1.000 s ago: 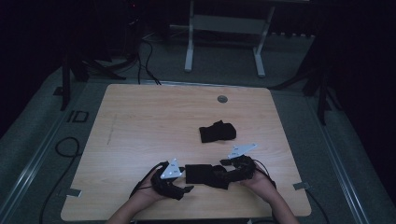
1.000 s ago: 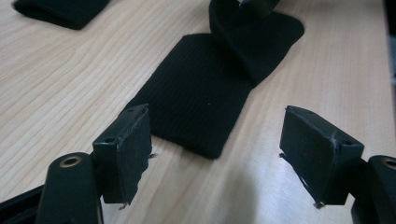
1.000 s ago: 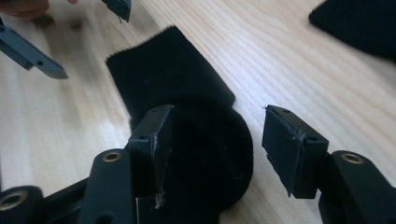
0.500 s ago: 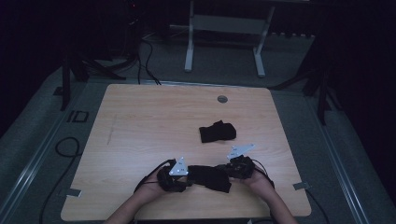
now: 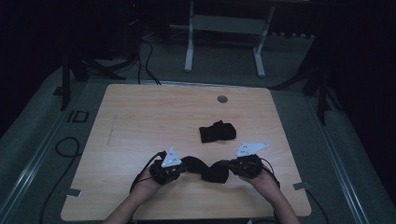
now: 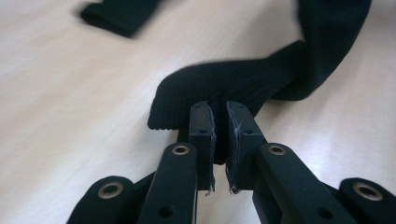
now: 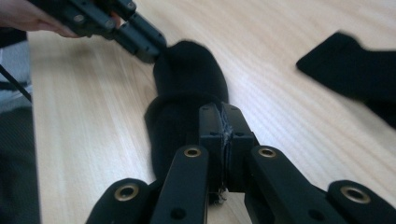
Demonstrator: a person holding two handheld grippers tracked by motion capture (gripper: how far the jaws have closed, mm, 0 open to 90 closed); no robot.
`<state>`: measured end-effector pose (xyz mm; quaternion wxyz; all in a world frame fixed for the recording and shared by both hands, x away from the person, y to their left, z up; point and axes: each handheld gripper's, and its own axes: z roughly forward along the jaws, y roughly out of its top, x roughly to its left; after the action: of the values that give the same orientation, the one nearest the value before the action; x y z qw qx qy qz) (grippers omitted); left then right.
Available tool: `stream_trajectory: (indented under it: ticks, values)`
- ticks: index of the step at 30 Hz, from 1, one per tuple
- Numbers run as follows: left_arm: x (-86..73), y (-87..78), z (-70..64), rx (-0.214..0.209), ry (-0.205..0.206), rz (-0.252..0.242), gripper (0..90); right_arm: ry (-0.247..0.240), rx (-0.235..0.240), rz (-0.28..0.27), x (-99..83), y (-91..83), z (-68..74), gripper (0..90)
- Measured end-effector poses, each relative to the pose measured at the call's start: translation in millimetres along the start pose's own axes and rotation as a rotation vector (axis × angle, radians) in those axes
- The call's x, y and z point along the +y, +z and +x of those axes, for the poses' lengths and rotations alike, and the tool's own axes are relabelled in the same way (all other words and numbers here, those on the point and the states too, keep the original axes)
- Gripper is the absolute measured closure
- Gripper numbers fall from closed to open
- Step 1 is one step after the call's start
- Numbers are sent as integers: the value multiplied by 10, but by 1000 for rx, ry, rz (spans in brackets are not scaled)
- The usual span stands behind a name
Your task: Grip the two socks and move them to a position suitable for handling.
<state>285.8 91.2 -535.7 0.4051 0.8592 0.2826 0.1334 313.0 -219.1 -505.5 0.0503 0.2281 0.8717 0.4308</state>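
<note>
Lying limp and crumpled near the counter's [image 5: 140, 121] front edge, the black ribbed sock [image 5: 208, 169] is pinched at opposite ends by the left gripper [image 6: 219, 133] and right gripper [image 7: 223, 128], jaws closed.

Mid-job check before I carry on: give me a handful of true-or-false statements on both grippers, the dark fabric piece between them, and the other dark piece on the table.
1. The left gripper is clamped on the ribbed end of a black sock. True.
2. The right gripper hangs open above the table. False: its jaws are shut on the sock's other end.
3. The sock sags in a curve between the two grippers. True.
4. The second black fabric piece lies under the left gripper. False: it lies apart, farther up the table, touched by neither gripper.
5. A round grommet sits near the table's far edge. True.
</note>
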Motion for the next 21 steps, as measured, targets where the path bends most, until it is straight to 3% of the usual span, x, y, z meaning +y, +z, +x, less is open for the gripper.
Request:
stream_trajectory:
  ticks: [4, 7, 12, 17, 21]
  values:
    - [-10, -193, 101, 66, -32, -22, 827, 16, -23, -34, -10, -127, -17, 884]
    - [-40, -338, 184, 85, -77, -33, 827, 36, -46, -41, -55, -194, -62, 884]
    - [-120, -555, 265, 65, -170, -40, 826, 66, -67, -44, -134, -284, -154, 884]
    - [-184, -690, 126, 56, -173, -34, 825, 93, -71, -44, -209, -316, -216, 884]
    - [-226, -725, 25, 21, -188, -19, 824, 115, -72, -32, -255, -286, -262, 884]
